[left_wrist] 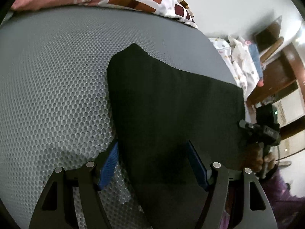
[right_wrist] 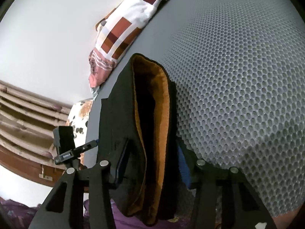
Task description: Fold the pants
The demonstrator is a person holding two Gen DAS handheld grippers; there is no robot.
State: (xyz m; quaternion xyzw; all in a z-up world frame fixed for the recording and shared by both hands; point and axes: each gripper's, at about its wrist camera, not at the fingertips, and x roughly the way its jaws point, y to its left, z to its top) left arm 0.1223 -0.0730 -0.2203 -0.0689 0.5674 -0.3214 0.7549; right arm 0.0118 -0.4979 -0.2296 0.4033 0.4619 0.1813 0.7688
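On the grey mesh mattress lie the black pants | long axis: away from both tools | left gripper: open, astride near edge | right gripper: cloth between pads, grip unclear, nearer the orange-lined waistband

Even, soft indoor light; strong fisheye bending and dark vignette at edges; dark cloth loses detail.

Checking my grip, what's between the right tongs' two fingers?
In the right wrist view, the black pants, their orange lining showing, run between the right tongs fingers.
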